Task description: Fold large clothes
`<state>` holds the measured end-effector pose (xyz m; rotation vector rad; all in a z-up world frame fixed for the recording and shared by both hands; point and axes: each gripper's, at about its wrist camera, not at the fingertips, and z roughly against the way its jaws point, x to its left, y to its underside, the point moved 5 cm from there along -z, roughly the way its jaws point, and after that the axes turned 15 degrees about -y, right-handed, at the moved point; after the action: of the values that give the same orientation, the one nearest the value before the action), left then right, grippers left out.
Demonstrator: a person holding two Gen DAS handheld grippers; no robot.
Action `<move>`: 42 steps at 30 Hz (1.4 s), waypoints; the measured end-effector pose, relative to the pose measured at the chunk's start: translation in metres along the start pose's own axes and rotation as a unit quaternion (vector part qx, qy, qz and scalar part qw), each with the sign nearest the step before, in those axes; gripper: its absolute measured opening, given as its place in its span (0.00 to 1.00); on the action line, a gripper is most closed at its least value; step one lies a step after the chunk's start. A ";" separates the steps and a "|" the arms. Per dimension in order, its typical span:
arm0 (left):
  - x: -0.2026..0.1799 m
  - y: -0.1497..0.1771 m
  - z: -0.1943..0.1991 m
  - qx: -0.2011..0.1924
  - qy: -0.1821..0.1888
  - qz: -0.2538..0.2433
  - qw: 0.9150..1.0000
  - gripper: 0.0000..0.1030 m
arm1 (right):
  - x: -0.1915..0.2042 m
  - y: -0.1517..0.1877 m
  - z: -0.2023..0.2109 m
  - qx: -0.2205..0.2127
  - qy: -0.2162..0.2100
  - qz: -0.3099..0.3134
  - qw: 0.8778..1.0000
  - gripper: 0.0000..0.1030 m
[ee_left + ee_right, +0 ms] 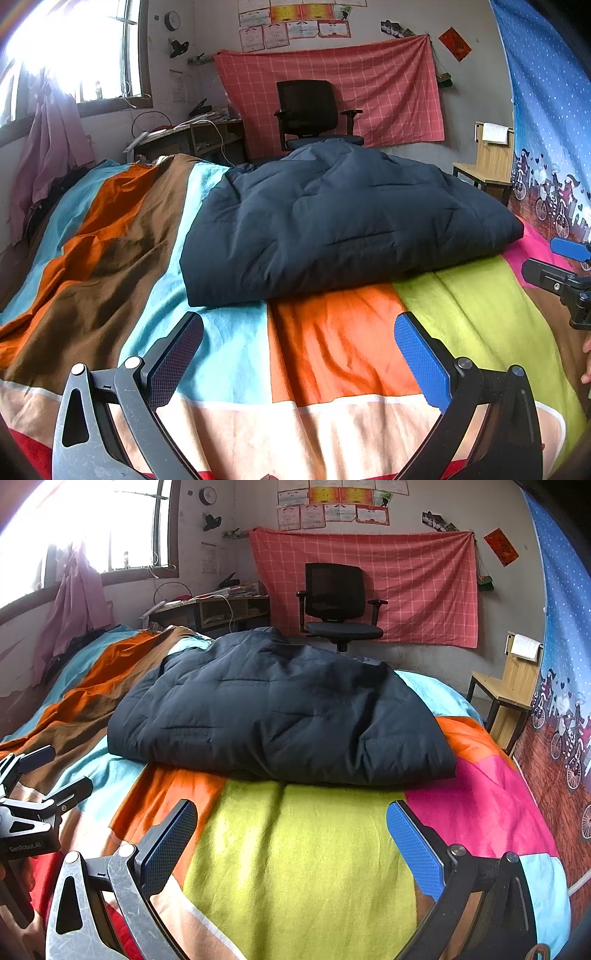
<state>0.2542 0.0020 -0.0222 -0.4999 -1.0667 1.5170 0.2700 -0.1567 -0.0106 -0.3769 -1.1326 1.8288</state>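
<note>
Only one bit of writing reads clearly: "GenRobot.AI" in white on the body of the left gripper (pixel 33 775), seen at the left edge of the right wrist view. Papers (pixel 332 506) pinned high on the far wall and a red slip (pixel 501 547) beside them carry print too small to read.

Folded into a thick bundle, the dark blue jacket (pixel 332 221) lies on the bedspread (pixel 332 350) ahead of both grippers and apart from them, with bare striped cloth between its near edge and the fingertips. From the left wrist it sits ahead and slightly right, over the pale blue, orange and green stripes. From the right wrist the jacket (pixel 277 709) sits ahead and slightly left, its near edge over the orange, green and pink patches.

The left gripper (pixel 299 339) has its fingers spread wide with nothing between them. The right gripper (pixel 291 823) is likewise spread wide and empty, hanging over the green patch. Its tip (pixel 570 254) shows at the right edge of the left view.

Behind the bed stand a black chair (pixel 338 602) and a red checked cloth (pixel 406 579).
</note>
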 end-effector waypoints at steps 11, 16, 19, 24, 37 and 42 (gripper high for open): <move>0.000 0.000 0.000 0.000 -0.003 -0.004 1.000 0.98 | 0.000 0.000 0.000 0.001 0.000 0.000 1.000 1.00; -0.003 0.001 0.000 0.005 0.004 -0.008 1.000 0.98 | 0.000 0.000 0.000 0.001 -0.001 0.002 1.000 1.00; -0.005 0.001 0.000 0.012 0.006 -0.011 1.000 0.98 | 0.000 0.000 0.000 0.001 0.000 0.000 1.000 1.00; -0.007 0.003 -0.001 0.023 0.007 -0.007 1.000 0.98 | 0.000 0.000 0.000 0.001 0.000 0.001 1.000 1.00; -0.003 0.002 -0.002 0.020 -0.003 -0.004 1.000 0.98 | 0.000 0.000 0.000 0.001 0.000 0.000 1.000 1.00; -0.002 0.003 -0.002 0.019 -0.004 -0.003 1.000 0.98 | 0.000 0.000 -0.001 0.002 0.000 0.000 1.000 1.00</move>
<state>0.2546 0.0007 -0.0257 -0.4640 -1.0422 1.5335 0.2702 -0.1562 -0.0109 -0.3754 -1.1286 1.8311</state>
